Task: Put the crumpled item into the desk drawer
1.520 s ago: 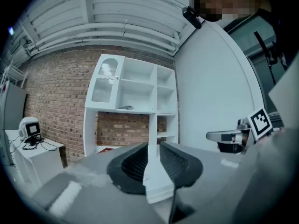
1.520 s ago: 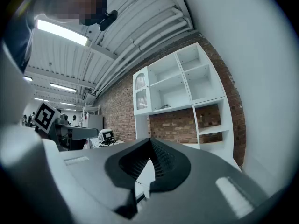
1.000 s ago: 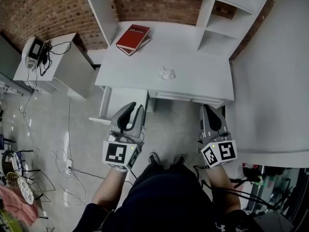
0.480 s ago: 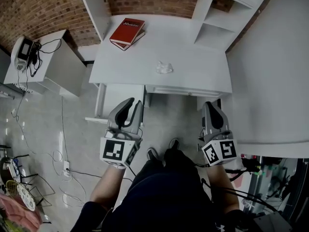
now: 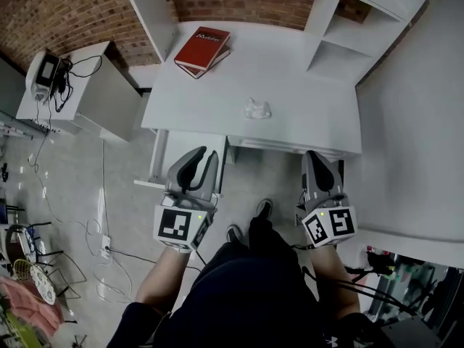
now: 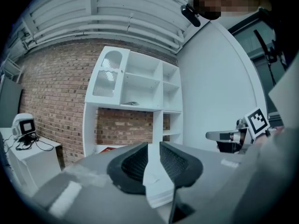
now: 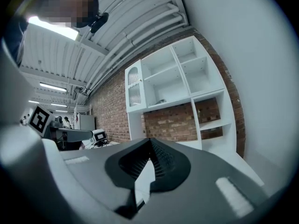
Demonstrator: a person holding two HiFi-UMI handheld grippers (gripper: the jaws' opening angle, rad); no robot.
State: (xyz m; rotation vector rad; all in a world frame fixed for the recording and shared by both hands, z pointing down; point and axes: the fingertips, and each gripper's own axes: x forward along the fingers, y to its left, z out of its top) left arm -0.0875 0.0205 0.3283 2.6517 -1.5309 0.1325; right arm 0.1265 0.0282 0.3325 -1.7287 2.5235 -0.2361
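Note:
The crumpled white item [image 5: 257, 109] lies on the white desk [image 5: 304, 114], near the middle and a little back from its front edge. A long white drawer front [image 5: 283, 146] runs under that edge. My left gripper [image 5: 204, 156] hangs in front of the desk's left part. Its jaws stand apart with nothing between them, as the left gripper view also shows [image 6: 153, 148]. My right gripper [image 5: 313, 156] hangs before the desk's right end with its jaws together and empty [image 7: 149, 143]. Both grippers are well short of the crumpled item.
A red book [image 5: 204, 46] lies at the desk's back left. White shelves [image 5: 341, 38] rise at the back right against a brick wall. A low white side table [image 5: 94, 85] with a device and cables stands at left. Cables trail on the floor [image 5: 101, 216]. A white wall [image 5: 413, 122] is at right.
The head view has shifted a little, so the desk sits slightly differently in the frame. Both grippers keep the same stance in front of the desk. The person's feet have stepped.

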